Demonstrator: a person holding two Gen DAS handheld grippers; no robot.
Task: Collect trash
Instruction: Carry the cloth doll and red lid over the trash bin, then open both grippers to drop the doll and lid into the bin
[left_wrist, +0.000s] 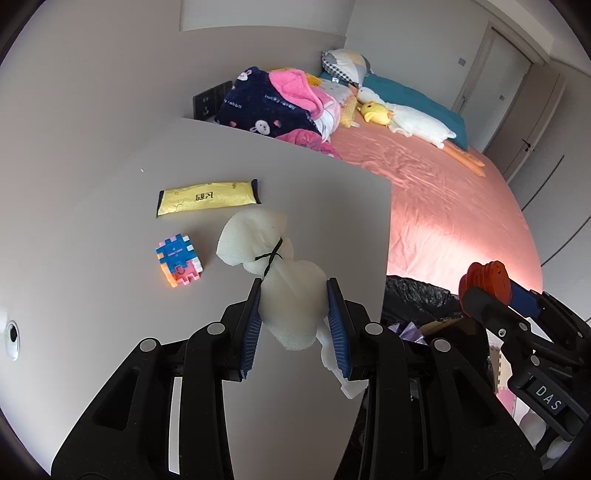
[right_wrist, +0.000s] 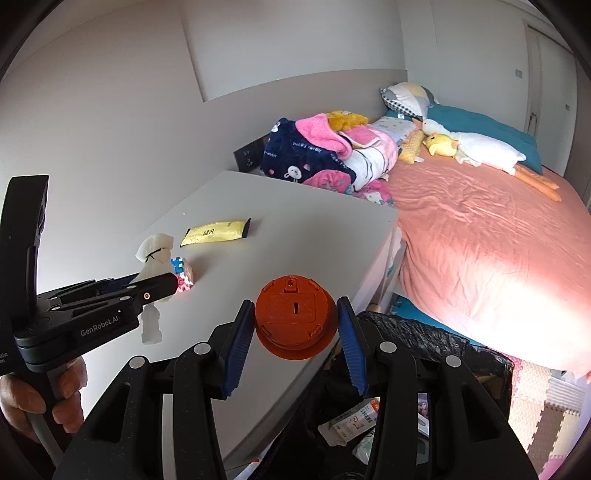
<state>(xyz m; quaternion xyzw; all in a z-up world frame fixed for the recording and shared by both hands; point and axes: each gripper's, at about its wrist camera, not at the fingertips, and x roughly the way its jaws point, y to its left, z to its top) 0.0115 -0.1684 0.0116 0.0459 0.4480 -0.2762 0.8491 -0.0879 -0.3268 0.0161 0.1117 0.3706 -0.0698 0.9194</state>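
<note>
My left gripper (left_wrist: 294, 286) is shut on a white foam wrap (left_wrist: 273, 266) tied with a black string, held above the grey table (left_wrist: 92, 184); it also shows in the right wrist view (right_wrist: 153, 258). My right gripper (right_wrist: 295, 306) is shut on an orange round plastic piece (right_wrist: 293, 317), over the table's right edge beside the black-bagged trash bin (right_wrist: 424, 339). That piece shows in the left wrist view (left_wrist: 487, 282). A yellow wrapper (left_wrist: 208, 197) and a colourful block toy (left_wrist: 179, 264) lie on the table.
A bed with a pink sheet (right_wrist: 480, 229), blankets and plush toys stands right of the table. The bin (left_wrist: 417, 295) holds paper and packets. Foam floor mats (right_wrist: 535, 398) lie by the bed. A wall runs along the table's left.
</note>
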